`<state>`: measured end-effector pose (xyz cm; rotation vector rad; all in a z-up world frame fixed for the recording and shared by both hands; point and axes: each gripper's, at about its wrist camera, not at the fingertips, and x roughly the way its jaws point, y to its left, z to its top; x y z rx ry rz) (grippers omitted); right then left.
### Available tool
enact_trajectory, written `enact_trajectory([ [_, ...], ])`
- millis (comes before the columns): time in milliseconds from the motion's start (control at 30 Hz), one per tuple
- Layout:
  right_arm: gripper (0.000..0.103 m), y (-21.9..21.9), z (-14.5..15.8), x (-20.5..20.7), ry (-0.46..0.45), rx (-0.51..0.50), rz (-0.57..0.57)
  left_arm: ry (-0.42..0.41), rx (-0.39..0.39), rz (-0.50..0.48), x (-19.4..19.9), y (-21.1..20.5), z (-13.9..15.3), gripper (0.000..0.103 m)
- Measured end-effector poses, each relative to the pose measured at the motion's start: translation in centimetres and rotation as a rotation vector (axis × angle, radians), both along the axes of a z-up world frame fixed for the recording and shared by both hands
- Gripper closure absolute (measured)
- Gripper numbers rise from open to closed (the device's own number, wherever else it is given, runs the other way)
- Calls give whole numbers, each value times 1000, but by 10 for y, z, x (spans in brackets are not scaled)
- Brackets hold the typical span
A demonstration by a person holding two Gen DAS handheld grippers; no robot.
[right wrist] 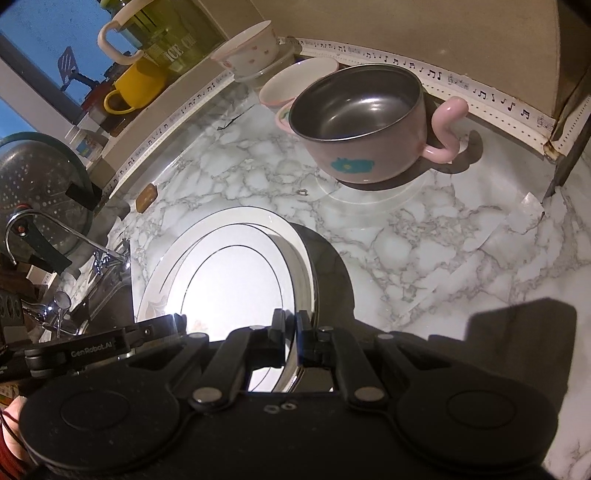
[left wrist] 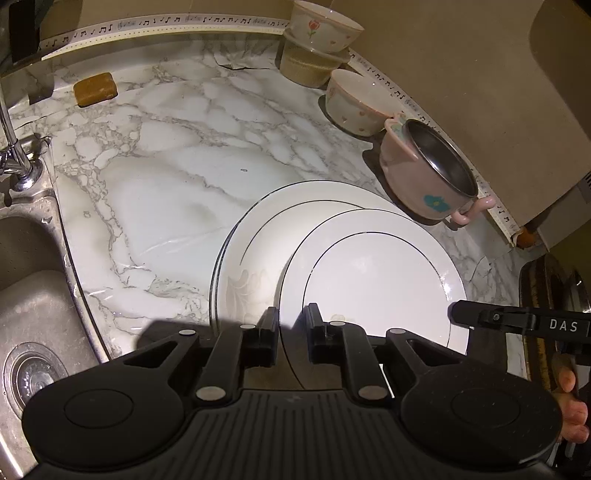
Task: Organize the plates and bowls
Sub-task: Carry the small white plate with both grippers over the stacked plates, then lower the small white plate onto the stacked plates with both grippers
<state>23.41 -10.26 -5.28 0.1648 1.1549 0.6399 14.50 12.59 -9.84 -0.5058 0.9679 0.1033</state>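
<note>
Marble counter (left wrist: 166, 155): white black-ringed plate (left wrist: 376, 273) clamped by left gripper (left wrist: 291, 332) & right gripper (right wrist: 290, 332).

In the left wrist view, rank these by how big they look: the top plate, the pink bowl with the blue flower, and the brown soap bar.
1. top plate, though it is also nearest the camera
2. pink bowl
3. brown soap bar, farthest away, so its true size is unsure

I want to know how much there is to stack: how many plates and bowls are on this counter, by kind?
White plates: 2 showing, an upper plate over a lower plate
White patterned bowls: 2, a far bowl and a near bowl
Pink steel-lined bowl: 1
Total: 5
</note>
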Motion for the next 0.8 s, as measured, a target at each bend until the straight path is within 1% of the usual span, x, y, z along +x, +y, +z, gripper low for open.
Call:
enact_trajectory([
  [167,97,2,0,3,3,1,-3,5,6,-6,2,1,1,89],
  [500,98,3,1,12,35,23,-24,13,62,-51,7,3,4,89],
  [633,98,7,4,14,19,19,-13,5,75,-51,7,6,8,89],
  [800,98,12,2,17,19,9,-3,-16,61,-38,4,13,15,89],
])
